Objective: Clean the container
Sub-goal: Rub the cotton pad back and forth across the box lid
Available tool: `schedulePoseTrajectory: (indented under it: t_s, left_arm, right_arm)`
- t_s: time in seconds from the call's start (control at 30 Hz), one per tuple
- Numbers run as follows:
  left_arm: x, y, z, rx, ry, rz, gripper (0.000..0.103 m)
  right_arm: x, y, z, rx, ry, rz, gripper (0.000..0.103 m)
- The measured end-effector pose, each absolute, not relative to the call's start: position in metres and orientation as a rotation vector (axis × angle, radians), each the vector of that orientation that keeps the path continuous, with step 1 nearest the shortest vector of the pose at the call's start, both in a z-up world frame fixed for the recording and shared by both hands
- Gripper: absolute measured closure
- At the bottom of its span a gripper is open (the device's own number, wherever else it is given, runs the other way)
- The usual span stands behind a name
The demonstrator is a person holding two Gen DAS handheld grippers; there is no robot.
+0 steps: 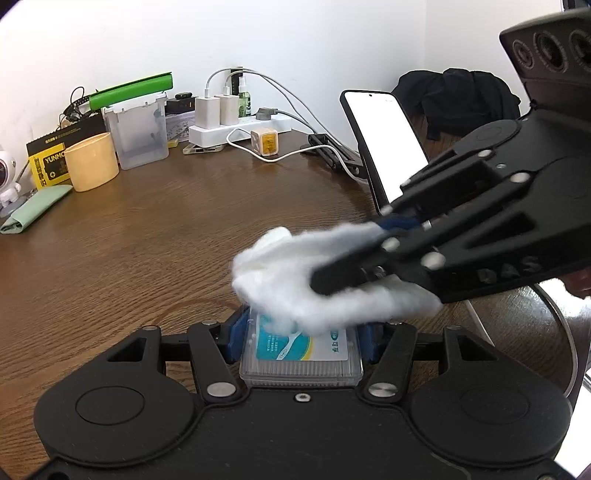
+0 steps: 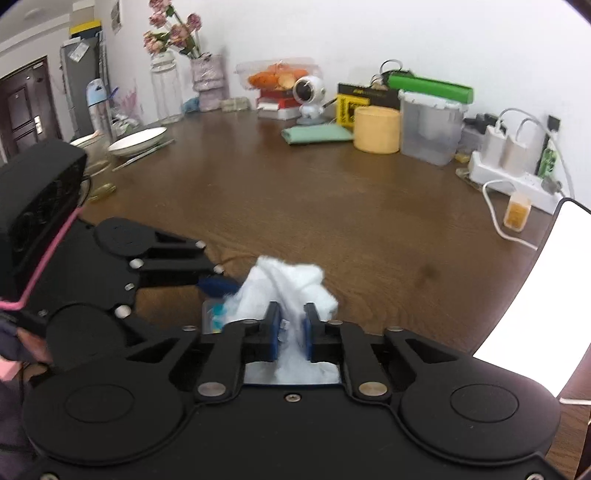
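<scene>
One clear plastic container (image 1: 301, 354), one white cloth (image 1: 325, 284), two grippers at work over the wooden table (image 1: 155, 236).

The container, a small lidded box with a blue-green label, sits clamped between the blue pads of the left gripper (image 1: 301, 332), low over the table. The right gripper (image 2: 291, 326) has its jaws nearly closed on the cloth, which is pressed onto the box's far end and hides part of the label. Behind stand one yellow cup (image 1: 92, 166), one frosted tub (image 1: 138, 133), one power strip (image 1: 240, 127) and one lit phone (image 1: 384, 144). Only the right wrist view shows the white plate (image 2: 137, 141) and flowers (image 2: 173, 31); there the box is mostly hidden, probably under the cloth.
</scene>
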State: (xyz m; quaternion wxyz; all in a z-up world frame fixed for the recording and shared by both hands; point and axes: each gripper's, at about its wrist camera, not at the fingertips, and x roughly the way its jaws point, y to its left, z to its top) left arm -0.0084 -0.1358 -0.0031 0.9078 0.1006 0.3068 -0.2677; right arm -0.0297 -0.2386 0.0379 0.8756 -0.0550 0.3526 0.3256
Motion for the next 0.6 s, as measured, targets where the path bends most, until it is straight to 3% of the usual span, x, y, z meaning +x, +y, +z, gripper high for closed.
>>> schedulePoseTrajectory:
  t_s: [0.6]
  left_arm:
    - [-0.008, -0.135, -0.003, 0.201, 0.633, -0.55, 0.046]
  right_arm:
    - [-0.03, -0.23, 0.032, -0.118, 0.702, 0.696, 0.094]
